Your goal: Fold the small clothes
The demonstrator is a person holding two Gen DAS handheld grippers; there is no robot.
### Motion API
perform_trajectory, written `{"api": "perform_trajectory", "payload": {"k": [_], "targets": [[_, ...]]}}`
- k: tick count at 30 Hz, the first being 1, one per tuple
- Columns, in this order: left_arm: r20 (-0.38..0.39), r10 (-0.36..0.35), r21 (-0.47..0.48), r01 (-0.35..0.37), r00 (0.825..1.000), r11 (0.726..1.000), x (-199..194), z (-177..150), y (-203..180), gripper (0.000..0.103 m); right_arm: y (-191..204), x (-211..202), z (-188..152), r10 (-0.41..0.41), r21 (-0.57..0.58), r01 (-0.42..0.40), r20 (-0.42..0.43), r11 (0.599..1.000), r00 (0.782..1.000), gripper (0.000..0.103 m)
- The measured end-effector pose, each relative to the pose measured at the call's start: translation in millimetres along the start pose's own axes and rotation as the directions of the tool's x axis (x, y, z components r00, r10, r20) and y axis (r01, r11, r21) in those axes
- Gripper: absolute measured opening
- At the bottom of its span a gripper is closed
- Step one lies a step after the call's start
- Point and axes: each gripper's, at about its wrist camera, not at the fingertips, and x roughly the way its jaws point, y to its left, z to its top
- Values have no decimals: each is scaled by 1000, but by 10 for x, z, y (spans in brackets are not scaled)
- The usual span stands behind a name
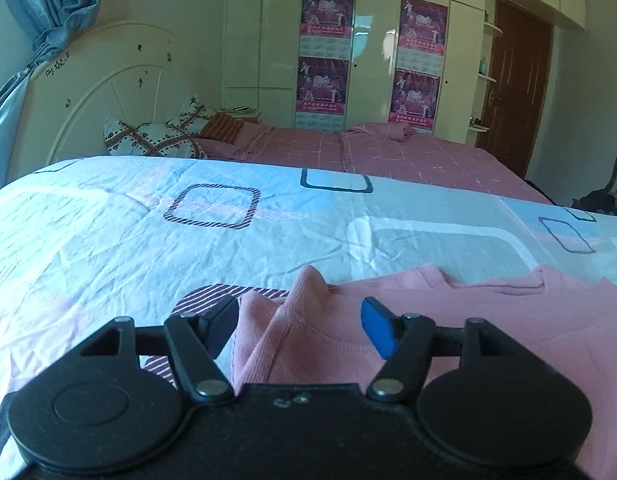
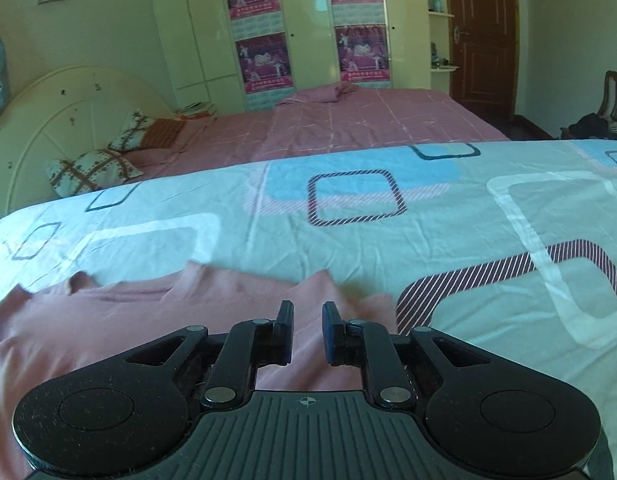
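Lay flat on sheet [image 1: 108,232]: pink garment [image 1: 488,320], near edge hidden behind both housings. Stood apart, gripping nothing: left gripper [image 1: 298,330] wide, right gripper [image 2: 307,330] narrowly

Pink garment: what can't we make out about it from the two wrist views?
- Near part of the pink garment: left wrist view, hidden under the left gripper body.
- Its right side: left wrist view, cut off by the frame edge.
- Near hem: right wrist view, hidden behind the right gripper.
- Garment type and full shape: neither view shows it whole.
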Motion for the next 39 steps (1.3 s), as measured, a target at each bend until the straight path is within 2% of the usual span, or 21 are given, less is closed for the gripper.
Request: {"api": "perform_trajectory", "payload": {"k": [5, 7, 10, 13, 15, 16, 18, 19, 22, 25, 28, 32, 34, 37, 39], "targets": [[-44, -118, 58, 120, 992, 991, -268, -205, -275, 65, 286, -185, -234, 66, -21, -67, -30, 998, 997, 16], [-60, -138, 77, 142, 989, 987, -288, -306, -385, 65, 430, -207, -350, 89, -44, -91, -54, 995, 995, 16], [-78, -122, 98, 130, 989, 987, -221, -425, -468, 64, 611, -207, -498, 92, -81, -98, -70, 992, 993, 16], [-143, -77, 89, 90, 987, 992, -119, -551, -389, 63, 684, -190, -605, 63, -120, -71, -69, 990, 996, 16], [-128, -64, 70, 73, 990, 995, -149, -636, -292, 63, 651, -175, -671, 37, -142, -47, -76, 989, 996, 16], [-124, -49, 71, 58, 991, 996, -175, -664, -263, 63, 622, -153, -713, -4, -169, -9, -80, 986, 997, 16], [-122, -39, 66, 48, 992, 997, -207, -693, -212, 63, 497, -132, -776, -42, -171, 29, -74, 985, 996, 36], [-121, -36, 66, 44, 992, 997, -234, -698, -202, 63, 411, -140, -781, -63, -140, 52, -71, 989, 995, 50], [-128, -30, 76, 40, 991, 996, -304, -683, -218, 61, 314, -231, -766, -75, -98, 66, -84, 993, 994, 50], [-124, -42, 56, 49, 991, 997, -415, -663, -246, 59, 374, -417, -785, -65, -95, 59, -55, 994, 996, 50], [-97, -77, 36, 81, 992, 996, -561, -650, -334, 59, 451, -574, -800, -41, -78, 39, -25, 996, 999, 50], [-66, -133, 68, 138, 989, 988, -724, -674, -574, 62, 630, -684, -856, -16, -83, 15, -15, 996, 1000, 50], [-85, -142, 85, 149, 986, 985, -736, -755, -652, 62, 723, -684, -939, -17, -116, 14, -29, 993, 999, 50], [-155, -129, 92, 144, 979, 985, -686, -933, -637, 60, 708, -627, -1127, -47, -128, 36, -81, 991, 996, 50], [-153, -126, 107, 143, 980, 984, -720, -1038, -599, 61, 610, -586, -1239, -80, -129, 66, -109, 989, 991, 50]]}}
